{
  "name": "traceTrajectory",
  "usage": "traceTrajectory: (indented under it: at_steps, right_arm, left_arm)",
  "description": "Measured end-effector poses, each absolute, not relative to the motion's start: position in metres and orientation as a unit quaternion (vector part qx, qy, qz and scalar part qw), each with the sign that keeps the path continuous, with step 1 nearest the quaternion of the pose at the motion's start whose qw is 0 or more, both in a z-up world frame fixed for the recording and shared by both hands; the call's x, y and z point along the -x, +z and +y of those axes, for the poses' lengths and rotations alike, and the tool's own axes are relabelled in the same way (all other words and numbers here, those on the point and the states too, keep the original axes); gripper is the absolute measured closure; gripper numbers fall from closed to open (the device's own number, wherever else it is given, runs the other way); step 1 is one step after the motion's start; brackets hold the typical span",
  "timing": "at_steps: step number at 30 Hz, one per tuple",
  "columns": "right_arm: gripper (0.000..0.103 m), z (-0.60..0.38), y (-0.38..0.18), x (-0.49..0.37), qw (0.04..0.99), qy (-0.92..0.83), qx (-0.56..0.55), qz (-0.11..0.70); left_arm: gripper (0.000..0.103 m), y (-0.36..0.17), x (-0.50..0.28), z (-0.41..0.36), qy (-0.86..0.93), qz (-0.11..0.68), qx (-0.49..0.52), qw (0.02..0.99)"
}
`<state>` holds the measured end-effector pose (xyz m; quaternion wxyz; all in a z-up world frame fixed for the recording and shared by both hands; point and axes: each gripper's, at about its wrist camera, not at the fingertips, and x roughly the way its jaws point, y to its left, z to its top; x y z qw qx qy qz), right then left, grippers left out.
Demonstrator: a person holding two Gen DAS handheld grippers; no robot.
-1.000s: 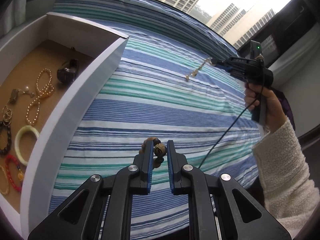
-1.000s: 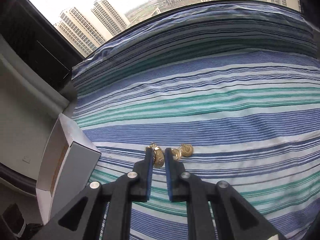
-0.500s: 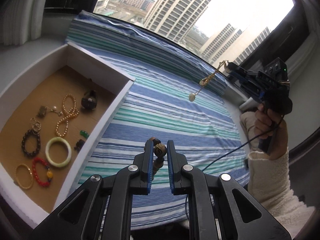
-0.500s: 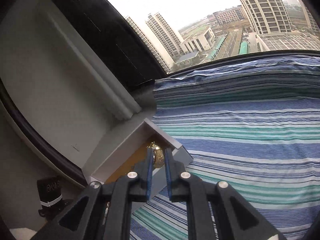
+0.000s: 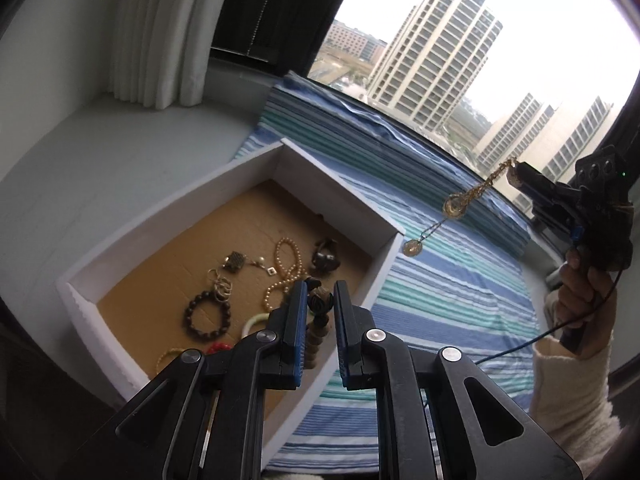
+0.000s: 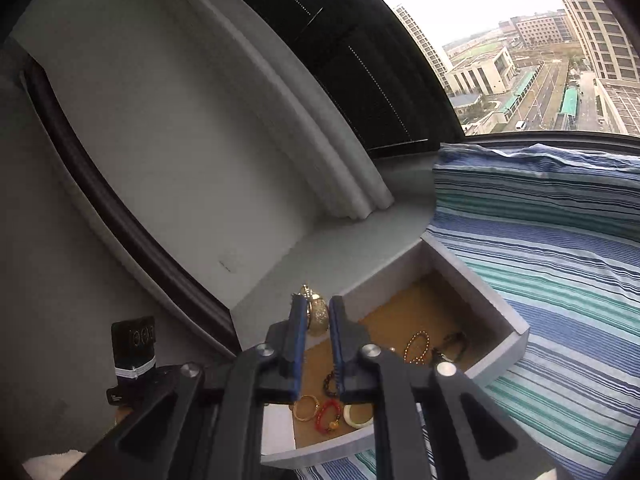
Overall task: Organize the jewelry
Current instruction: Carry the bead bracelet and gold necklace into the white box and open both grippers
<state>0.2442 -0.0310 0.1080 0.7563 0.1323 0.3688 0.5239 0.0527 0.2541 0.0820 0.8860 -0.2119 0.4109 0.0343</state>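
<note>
L gripper [image 5: 320,304] was clamped on a brown wooden bead bracelet [image 5: 317,330], which hung over the white box [image 5: 340,200]. R gripper [image 6: 318,316] was pinched on a gold chain necklace [image 5: 456,206] w/ medallions, dangling above the striped cloth [image 5: 460,280] just beside the box. Pearl strand [image 5: 286,268] lay inside on the cardboard floor.

Both the left gripper [image 5: 320,304] and right gripper [image 6: 318,320] are raised, fingers clamped.
</note>
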Motion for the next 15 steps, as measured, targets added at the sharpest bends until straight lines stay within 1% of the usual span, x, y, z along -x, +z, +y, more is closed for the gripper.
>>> traceTrajectory:
  at_steps: [8, 15]
  right_arm:
    - [0.091, 0.033, 0.022, -0.244, 0.737, 0.507, -0.059, 0.442]
    - [0.091, 0.078, -0.058, -0.258, 0.727, 0.473, 0.007, 0.498]
  left_arm:
    - [0.092, 0.010, -0.060, 0.321, 0.105, 0.445, 0.249, 0.854]
    - [0.091, -0.049, -0.067, 0.363, 0.158, 0.479, 0.265, 0.822]
